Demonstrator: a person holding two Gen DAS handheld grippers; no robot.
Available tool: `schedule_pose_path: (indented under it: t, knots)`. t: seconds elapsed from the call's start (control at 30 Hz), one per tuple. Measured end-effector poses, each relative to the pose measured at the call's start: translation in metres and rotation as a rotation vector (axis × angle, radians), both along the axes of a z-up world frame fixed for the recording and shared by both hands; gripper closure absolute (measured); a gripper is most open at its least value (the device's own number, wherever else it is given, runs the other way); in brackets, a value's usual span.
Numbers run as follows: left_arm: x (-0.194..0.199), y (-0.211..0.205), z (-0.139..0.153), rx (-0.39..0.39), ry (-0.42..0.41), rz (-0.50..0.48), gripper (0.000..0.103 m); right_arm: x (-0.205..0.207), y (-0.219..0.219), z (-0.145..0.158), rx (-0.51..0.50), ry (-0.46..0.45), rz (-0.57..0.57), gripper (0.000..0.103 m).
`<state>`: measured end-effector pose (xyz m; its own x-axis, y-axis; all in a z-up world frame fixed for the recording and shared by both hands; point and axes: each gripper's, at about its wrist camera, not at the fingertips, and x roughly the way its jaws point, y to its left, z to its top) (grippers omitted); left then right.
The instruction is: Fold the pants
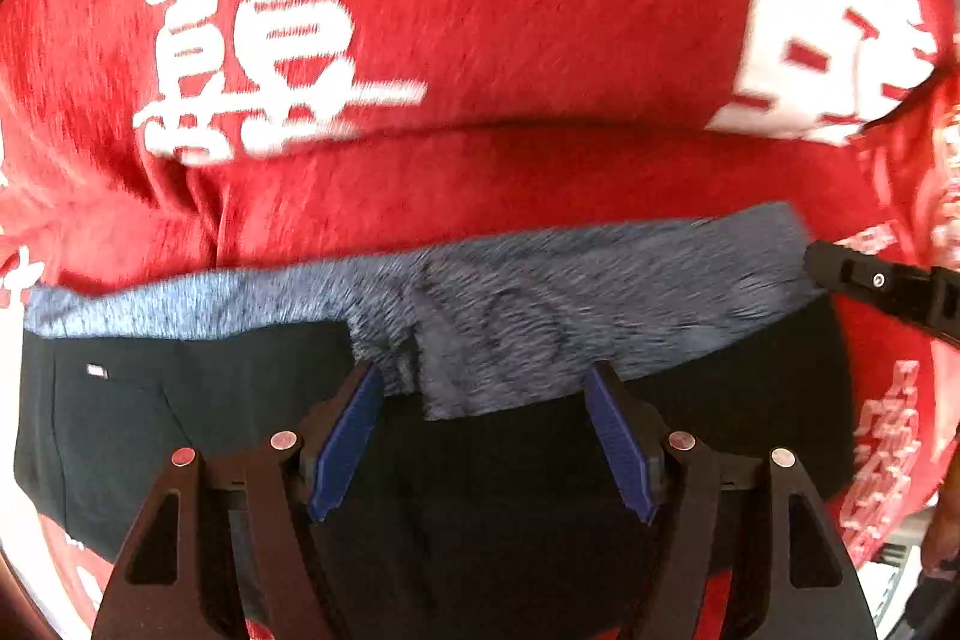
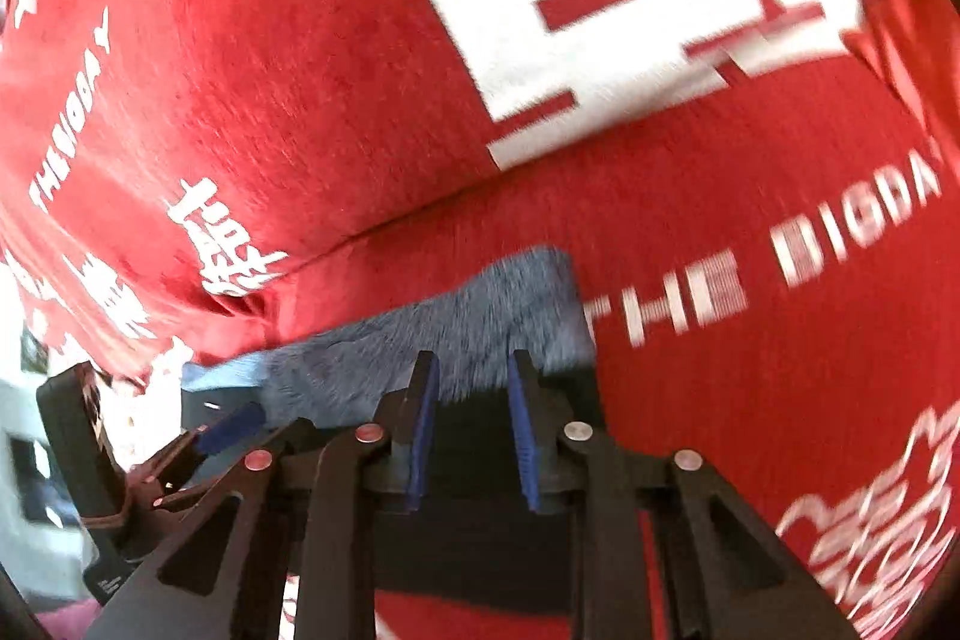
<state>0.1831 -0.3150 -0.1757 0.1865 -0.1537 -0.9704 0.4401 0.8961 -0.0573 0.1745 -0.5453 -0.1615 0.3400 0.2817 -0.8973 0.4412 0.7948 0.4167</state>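
Black pants (image 1: 180, 400) lie flat on a red blanket (image 1: 510, 10), their grey fleece lining (image 1: 540, 304) turned out along the far edge. My left gripper (image 1: 483, 376) hovers over that edge, open, with nothing pinched between its blue pads. One black finger of the right gripper (image 1: 870, 280) reaches in from the right at the end of the fleece band. In the right wrist view my right gripper (image 2: 473, 364) stands open by a narrow gap above the corner of the fleece lining (image 2: 480, 310) and the black pants (image 2: 480, 460). The pads press on nothing.
The red blanket (image 2: 300, 70) carries large white characters and lettering, and a raised fold crosses it just beyond the pants. The left gripper's fingers (image 2: 228, 424) show at the lower left of the right wrist view. A hand (image 1: 945, 520) sits at the right edge.
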Motion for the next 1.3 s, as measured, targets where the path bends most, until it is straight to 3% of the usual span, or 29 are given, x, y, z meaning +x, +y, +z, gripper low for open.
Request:
schedule_pose_path:
  t: [0.07,0.13,0.27,0.53,0.7,0.83,0.97,1.1,1.3]
  knots:
    - [-0.001,0.010,-0.011,-0.009,0.038,0.032,0.031,0.009,0.009,-0.021,-0.014,0.053,0.058,0.077]
    - [-0.003,0.021,-0.015,-0.025,0.055,0.060,0.021,0.005,0.018,-0.023,-0.052,0.048,0.075,0.077]
    - [-0.011,0.034,-0.012,-0.029,0.094,0.084,0.020,-0.004,0.039,-0.016,-0.073,0.042,0.116,0.077]
    - [-0.032,0.064,0.010,0.007,0.077,0.138,0.020,-0.027,0.072,-0.006,0.004,0.086,0.195,0.077]
    - [-0.048,0.094,0.027,0.022,0.065,0.190,0.020,-0.043,0.079,0.012,0.023,0.091,0.200,0.057]
    - [-0.063,0.108,0.032,0.055,0.078,0.235,0.020,-0.044,0.092,0.017,0.027,0.108,0.248,0.052]
    - [-0.080,0.124,0.035,0.039,0.072,0.263,0.020,-0.044,0.103,0.022,0.001,0.116,0.300,0.044]
    - [-0.090,0.139,0.035,0.019,0.103,0.292,0.020,-0.048,0.109,0.028,-0.011,0.135,0.306,0.033]
    - [-0.095,0.160,0.033,-0.030,0.142,0.308,0.020,-0.061,0.122,0.031,-0.016,0.195,0.274,0.027]
